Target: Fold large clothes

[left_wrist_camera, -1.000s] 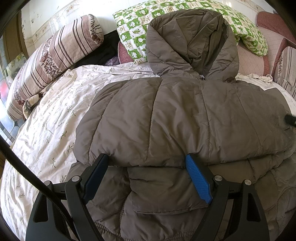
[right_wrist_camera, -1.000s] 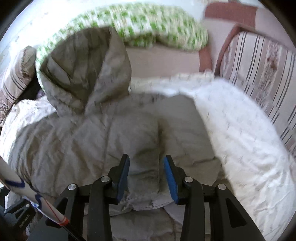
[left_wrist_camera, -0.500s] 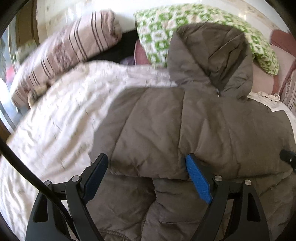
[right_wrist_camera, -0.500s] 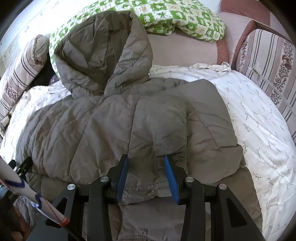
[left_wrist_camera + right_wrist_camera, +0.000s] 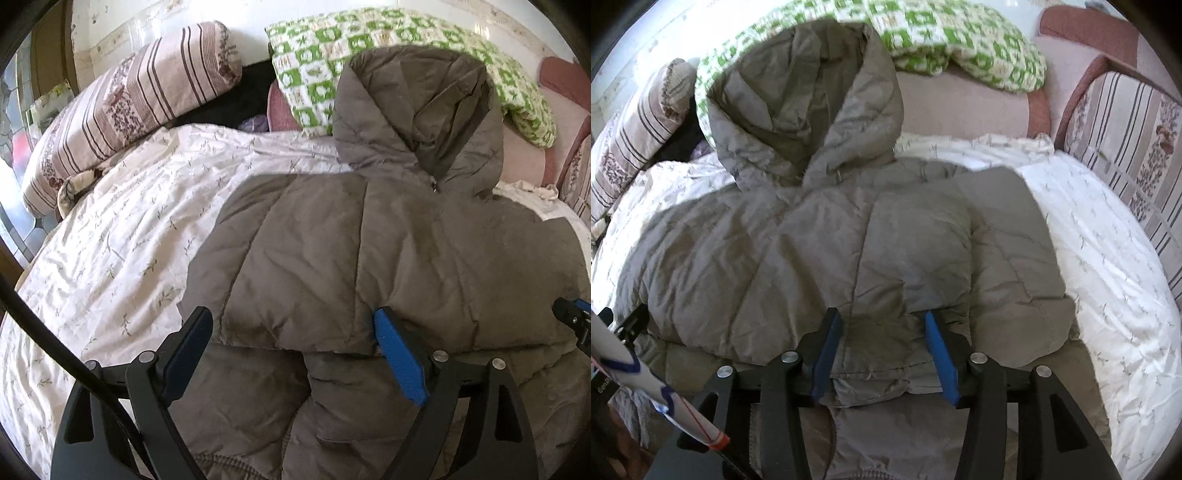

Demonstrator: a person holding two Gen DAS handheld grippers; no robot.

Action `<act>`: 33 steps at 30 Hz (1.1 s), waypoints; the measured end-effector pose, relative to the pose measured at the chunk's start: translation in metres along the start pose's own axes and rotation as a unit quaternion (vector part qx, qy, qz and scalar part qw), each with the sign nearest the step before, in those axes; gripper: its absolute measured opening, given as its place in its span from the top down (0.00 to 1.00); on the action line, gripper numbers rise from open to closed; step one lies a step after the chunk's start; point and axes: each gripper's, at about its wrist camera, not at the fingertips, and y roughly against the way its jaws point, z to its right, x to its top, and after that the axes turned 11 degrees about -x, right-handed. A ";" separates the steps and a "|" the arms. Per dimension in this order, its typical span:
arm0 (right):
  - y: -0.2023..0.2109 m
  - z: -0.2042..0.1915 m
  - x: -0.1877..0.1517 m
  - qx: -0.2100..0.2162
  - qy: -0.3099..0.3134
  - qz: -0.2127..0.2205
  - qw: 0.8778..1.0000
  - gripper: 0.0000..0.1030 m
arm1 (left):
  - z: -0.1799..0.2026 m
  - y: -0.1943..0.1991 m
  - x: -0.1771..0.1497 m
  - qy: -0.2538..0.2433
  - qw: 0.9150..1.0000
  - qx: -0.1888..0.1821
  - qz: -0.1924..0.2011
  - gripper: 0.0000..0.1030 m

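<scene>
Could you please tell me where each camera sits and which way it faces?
Left wrist view: on the left gripper, looking down over the jacket toward a striped pillow; its jaws wide apart.
Right wrist view: on the right gripper, looking down the jacket toward the hood; its jaws have just been opening, jacket between them.
Both share jacket, green pillow, bedsheet.

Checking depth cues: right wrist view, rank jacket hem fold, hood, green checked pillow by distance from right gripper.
From the right gripper:
1. Jacket hem fold, between its fingers.
2. Hood, straight ahead, upper left.
3. Green checked pillow, behind the hood, top.
</scene>
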 end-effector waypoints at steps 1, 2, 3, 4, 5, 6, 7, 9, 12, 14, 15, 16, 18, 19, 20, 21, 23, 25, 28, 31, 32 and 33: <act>0.007 -0.001 0.001 -0.001 0.000 0.015 1.000 0.48 | 0.002 0.005 0.001 -0.002 1.000 -0.004 0.010 0.14; 0.010 -0.001 0.002 -0.001 0.001 0.021 1.000 0.46 | 0.004 0.009 0.002 -0.005 1.000 -0.008 0.018 0.14; 0.015 -0.002 0.002 0.003 0.002 0.029 1.000 0.45 | 0.007 0.013 0.002 -0.008 1.000 -0.012 0.028 0.14; 0.018 -0.004 0.003 0.007 0.004 0.036 0.999 0.44 | 0.010 0.017 0.002 -0.013 0.999 -0.014 0.036 0.14; 0.020 -0.005 0.003 0.010 0.007 0.039 0.999 0.44 | 0.011 0.018 0.003 -0.018 0.999 -0.015 0.039 0.14; 0.020 -0.008 0.002 0.013 0.013 0.038 0.999 0.44 | 0.016 0.018 0.002 -0.027 0.999 -0.016 0.039 0.14; 0.018 -0.010 0.002 0.014 0.015 0.035 0.999 0.44 | 0.018 0.017 0.002 -0.032 0.999 -0.017 0.037 0.14; 0.015 -0.012 0.000 0.017 0.017 0.026 0.999 0.44 | 0.021 0.012 0.000 -0.039 0.999 -0.016 0.027 0.14; 0.006 -0.014 -0.002 0.020 0.016 0.007 1.000 0.44 | 0.024 0.004 -0.002 -0.044 0.999 -0.019 0.007 0.14; 0.001 -0.014 -0.003 0.017 0.018 -0.001 1.000 0.44 | 0.023 0.000 -0.003 -0.044 0.999 -0.017 -0.002 0.14; -0.003 -0.014 -0.004 0.021 0.015 -0.009 1.000 0.43 | 0.023 -0.002 -0.004 -0.044 0.999 -0.017 -0.008 0.14; -0.006 -0.013 -0.005 0.024 0.012 -0.013 1.000 0.43 | 0.023 -0.004 -0.004 -0.043 0.999 -0.017 -0.012 0.14; -0.009 -0.012 -0.006 0.027 0.012 -0.018 0.999 0.43 | 0.022 -0.007 -0.005 -0.043 0.999 -0.017 -0.017 0.14; -0.009 -0.012 -0.006 0.027 0.011 -0.019 0.999 0.43 | 0.023 -0.007 -0.005 -0.044 0.999 -0.016 -0.017 0.14; -0.009 -0.012 -0.006 0.028 0.011 -0.019 0.999 0.43 | 0.023 -0.006 -0.006 -0.045 0.999 -0.016 -0.016 0.14; -0.010 -0.011 -0.006 0.027 0.011 -0.019 0.999 0.43 | 0.023 -0.006 -0.006 -0.046 0.999 -0.016 -0.016 0.14; -0.010 -0.010 -0.006 0.028 0.010 -0.019 0.999 0.43 | 0.023 -0.006 -0.006 -0.045 0.999 -0.017 -0.015 0.14; -0.009 -0.009 -0.005 0.030 0.007 -0.019 0.999 0.42 | 0.022 -0.005 -0.005 -0.044 0.999 -0.019 -0.014 0.14; -0.010 -0.010 -0.005 0.030 0.007 -0.020 0.999 0.42 | 0.022 -0.004 -0.005 -0.044 0.999 -0.018 -0.013 0.14; -0.009 -0.012 -0.006 0.027 0.011 -0.019 0.999 0.41 | 0.022 -0.004 -0.004 -0.044 0.999 -0.018 -0.013 0.14; -0.008 -0.012 -0.006 0.027 0.011 -0.019 0.999 0.41 | 0.022 -0.004 -0.005 -0.043 0.999 -0.018 -0.013 0.14; -0.007 -0.011 -0.005 0.029 0.010 -0.019 0.999 0.41 | 0.022 -0.004 -0.005 -0.044 0.999 -0.018 -0.012 0.14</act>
